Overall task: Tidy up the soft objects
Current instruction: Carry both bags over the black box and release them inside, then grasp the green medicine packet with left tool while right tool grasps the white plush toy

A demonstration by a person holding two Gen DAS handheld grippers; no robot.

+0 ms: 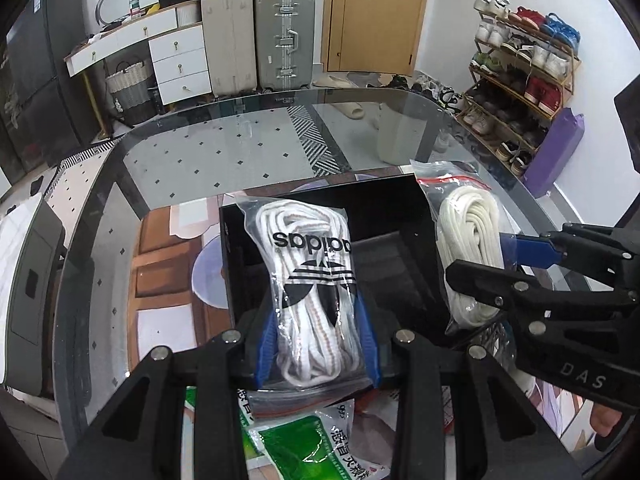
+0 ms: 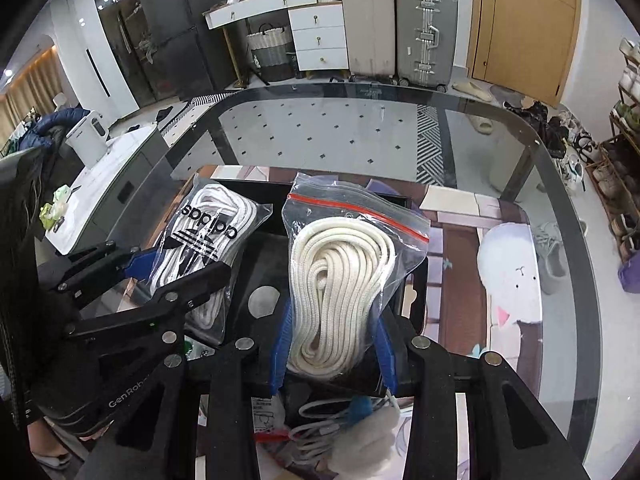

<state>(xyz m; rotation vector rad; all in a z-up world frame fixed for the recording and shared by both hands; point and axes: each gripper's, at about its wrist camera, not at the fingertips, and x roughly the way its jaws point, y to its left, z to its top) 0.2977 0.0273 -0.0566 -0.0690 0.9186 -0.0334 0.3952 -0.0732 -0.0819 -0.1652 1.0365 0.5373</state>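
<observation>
While the left gripper [image 1: 318, 344] pinches the branded lace bag [image 1: 310, 280] and the right gripper [image 2: 332, 344] clamps the cream rope bag [image 2: 344, 276], both bags hang over the black box [image 1: 400, 216], one toward each end. They look light, limp and slick in their plastic, so a grip low across the coiled bulk should hold best. The box walls stand close; beyond it the glass table [image 1: 224, 152] lies open.
</observation>
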